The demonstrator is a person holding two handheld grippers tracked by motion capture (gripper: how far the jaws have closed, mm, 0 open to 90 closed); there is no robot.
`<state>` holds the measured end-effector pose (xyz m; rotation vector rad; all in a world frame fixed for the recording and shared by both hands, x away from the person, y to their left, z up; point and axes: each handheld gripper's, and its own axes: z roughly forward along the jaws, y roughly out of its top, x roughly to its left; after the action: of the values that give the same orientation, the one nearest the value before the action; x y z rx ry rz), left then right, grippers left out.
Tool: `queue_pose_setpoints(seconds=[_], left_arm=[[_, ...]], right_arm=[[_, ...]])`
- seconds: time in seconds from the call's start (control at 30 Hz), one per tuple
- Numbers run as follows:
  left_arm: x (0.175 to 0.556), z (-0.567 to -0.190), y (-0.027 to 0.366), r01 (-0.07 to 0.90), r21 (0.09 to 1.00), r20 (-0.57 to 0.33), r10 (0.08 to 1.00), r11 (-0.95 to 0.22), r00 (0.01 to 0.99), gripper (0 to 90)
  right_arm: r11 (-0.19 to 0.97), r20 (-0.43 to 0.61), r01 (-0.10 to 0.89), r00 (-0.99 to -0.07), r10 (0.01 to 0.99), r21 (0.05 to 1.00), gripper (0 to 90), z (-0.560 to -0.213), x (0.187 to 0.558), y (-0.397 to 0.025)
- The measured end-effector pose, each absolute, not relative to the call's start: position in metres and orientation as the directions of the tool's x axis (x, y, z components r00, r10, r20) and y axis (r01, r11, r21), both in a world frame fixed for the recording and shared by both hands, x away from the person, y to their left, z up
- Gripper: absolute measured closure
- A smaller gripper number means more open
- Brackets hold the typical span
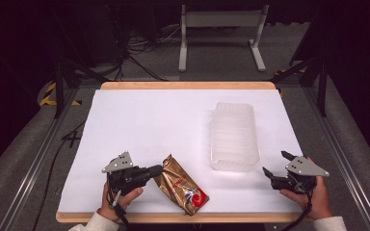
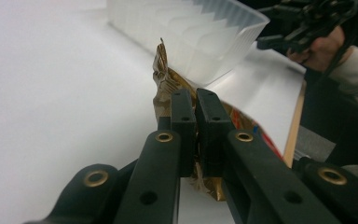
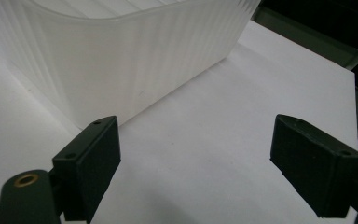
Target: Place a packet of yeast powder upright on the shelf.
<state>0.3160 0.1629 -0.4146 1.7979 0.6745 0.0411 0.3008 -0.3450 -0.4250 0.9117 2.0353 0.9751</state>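
Observation:
A gold foil snack packet (image 1: 180, 185) with a red and blue print lies near the table's front edge. My left gripper (image 1: 156, 170) is shut on the packet's left edge; in the left gripper view the gold packet (image 2: 165, 81) sticks up past the closed jaws of that gripper (image 2: 196, 100). A translucent ribbed plastic tub (image 1: 234, 136) stands right of centre. My right gripper (image 1: 275, 163) is held open just right of the tub's near corner. In the right gripper view the tub's wall (image 3: 121, 60) rises ahead of this wide-open gripper (image 3: 198, 158), with bare table between the jaws.
The table has a white top (image 1: 149, 125) with a wooden rim (image 1: 188, 85). Beyond it are floor cables and a white stand (image 1: 221, 33). Metal rails run along both sides of the table.

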Motion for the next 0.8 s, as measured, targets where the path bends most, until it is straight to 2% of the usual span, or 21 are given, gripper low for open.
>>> queue_pose_setpoints(seconds=[0.43,0.8], left_arm=[[0.307,-0.38,0.157,0.303,0.939,-0.21,0.422,-0.164,0.882,87.5],[0.316,-0.356,0.146,0.23,0.962,-0.155,0.396,-0.148,0.905,88.0]], right_arm=[[0.466,-0.275,0.291,-0.513,0.814,0.836,16.5,-0.425,0.301,-0.345],[0.459,-0.269,0.294,-0.509,0.818,0.839,16.5,-0.425,0.301,-0.346]])
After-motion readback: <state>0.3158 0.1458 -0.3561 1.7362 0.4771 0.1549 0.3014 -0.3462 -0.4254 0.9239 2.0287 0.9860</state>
